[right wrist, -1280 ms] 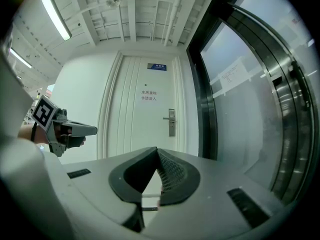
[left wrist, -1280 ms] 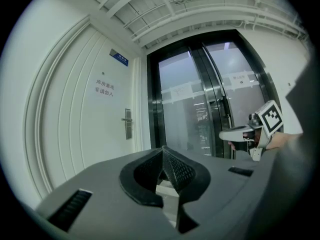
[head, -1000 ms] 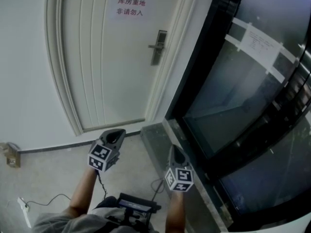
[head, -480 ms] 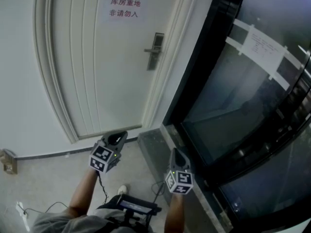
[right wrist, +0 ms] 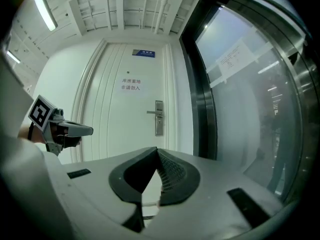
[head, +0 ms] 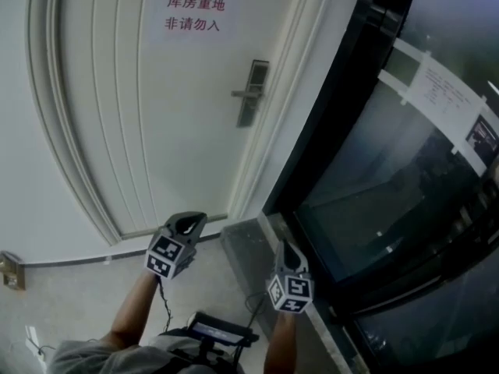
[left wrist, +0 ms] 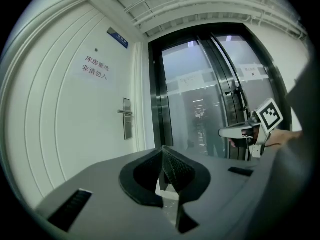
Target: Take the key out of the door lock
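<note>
One small wall box (head: pixel 9 269) sits low at the far left, just above the floor. Next to it I see one white panelled door (head: pixel 156 115). Near its top edge hangs one paper sign (head: pixel 193 14) with two red lines, 库房重地 and 非请勿入. One blue plate (right wrist: pixel 144 53) is fixed above the door, its print too small for me to read.

Below the door's bottom edge I hold the left gripper (head: pixel 191 220) level, its jaws pressed together with nothing between them.

One metal lock plate (head: pixel 253 92) with one lever handle (head: pixel 243 93) is mounted at the door's right edge, about halfway up. I cannot make out the key on it from here; it is too small in every view. Both grippers are well apart from the lock.

To the right, the right gripper (head: pixel 282 248) also has its jaws closed tip to tip and holds nothing.

Past the dark frame, the glass wall (head: pixel 390 185) carries one white printed sheet (head: pixel 448 90) held by pale tape strips. Its text is unreadable.
</note>
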Demonstrator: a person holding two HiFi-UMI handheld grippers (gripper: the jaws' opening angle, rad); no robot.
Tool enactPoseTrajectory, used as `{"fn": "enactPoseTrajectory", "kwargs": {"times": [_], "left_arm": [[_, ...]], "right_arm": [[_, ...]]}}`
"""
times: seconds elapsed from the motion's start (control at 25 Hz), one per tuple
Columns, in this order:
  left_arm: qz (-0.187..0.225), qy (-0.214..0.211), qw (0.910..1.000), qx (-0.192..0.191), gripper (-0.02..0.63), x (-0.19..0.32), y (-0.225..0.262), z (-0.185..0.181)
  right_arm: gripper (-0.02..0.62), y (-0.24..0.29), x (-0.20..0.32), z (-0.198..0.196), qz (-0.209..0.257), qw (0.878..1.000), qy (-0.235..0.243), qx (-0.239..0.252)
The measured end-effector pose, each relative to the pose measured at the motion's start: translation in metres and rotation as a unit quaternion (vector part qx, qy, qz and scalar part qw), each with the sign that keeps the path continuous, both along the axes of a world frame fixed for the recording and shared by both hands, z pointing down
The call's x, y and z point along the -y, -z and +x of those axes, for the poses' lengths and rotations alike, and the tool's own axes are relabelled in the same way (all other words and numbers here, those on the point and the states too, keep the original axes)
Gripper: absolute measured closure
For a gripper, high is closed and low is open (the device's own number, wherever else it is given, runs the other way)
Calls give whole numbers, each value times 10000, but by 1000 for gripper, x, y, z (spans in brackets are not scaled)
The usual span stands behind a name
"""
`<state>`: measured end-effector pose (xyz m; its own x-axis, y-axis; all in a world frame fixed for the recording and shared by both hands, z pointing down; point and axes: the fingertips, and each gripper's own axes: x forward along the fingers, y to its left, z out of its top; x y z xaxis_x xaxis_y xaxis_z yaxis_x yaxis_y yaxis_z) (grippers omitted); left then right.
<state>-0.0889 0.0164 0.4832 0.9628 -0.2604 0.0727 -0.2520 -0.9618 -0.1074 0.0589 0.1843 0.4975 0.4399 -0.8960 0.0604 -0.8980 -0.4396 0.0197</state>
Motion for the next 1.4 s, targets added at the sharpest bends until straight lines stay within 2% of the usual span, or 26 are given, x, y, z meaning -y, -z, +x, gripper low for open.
{"fn": "enactPoseTrajectory", "kwargs": {"times": [0.52, 0.92, 1.2, 1.4], "left_arm": [[-82, 3, 10000, -50, 600, 102, 3, 62], [-114, 65, 9998, -140, 600, 142, 7, 93], [-45, 210, 9996, -163, 600, 170, 9, 131], [-20, 445, 9989, -153, 600, 199, 9, 169]], "right_arm": [[583, 9, 98, 60, -30, 10000, -14, -76], [583, 15, 140, 94, -98, 9998, 11, -159], [583, 12, 169, 139, -51, 9998, 102, -160], [583, 5, 203, 185, -107, 9994, 279, -163]]}}
